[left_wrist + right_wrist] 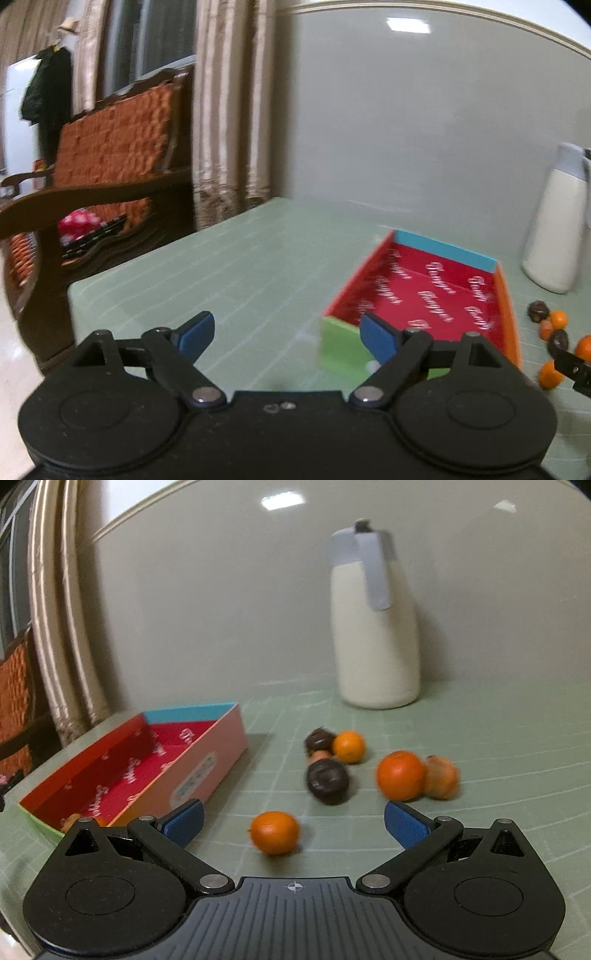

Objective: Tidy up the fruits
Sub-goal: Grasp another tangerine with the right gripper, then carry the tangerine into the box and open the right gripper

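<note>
A shallow box [443, 251] with a red printed floor and coloured walls lies on the green tablecloth. My left gripper [286, 336] stands open just in front of its green near wall, nothing between the blue pads. To the right of the box [207, 760] lie several loose fruits: oranges [400, 775], a dark round fruit [327, 781] and another dark one [319, 740]. My right gripper [293, 821] is open, and a small orange [275, 832] rests on the table between its fingers, untouched. A small orange fruit [74, 819] shows in the box's near corner.
A tall white jug [375, 627] with a grey lid stands against the wall behind the fruit. A wooden armchair [110, 155] with an orange cushion and curtains [229, 110] stand past the table's left edge. Part of the other gripper [576, 369] shows at the right.
</note>
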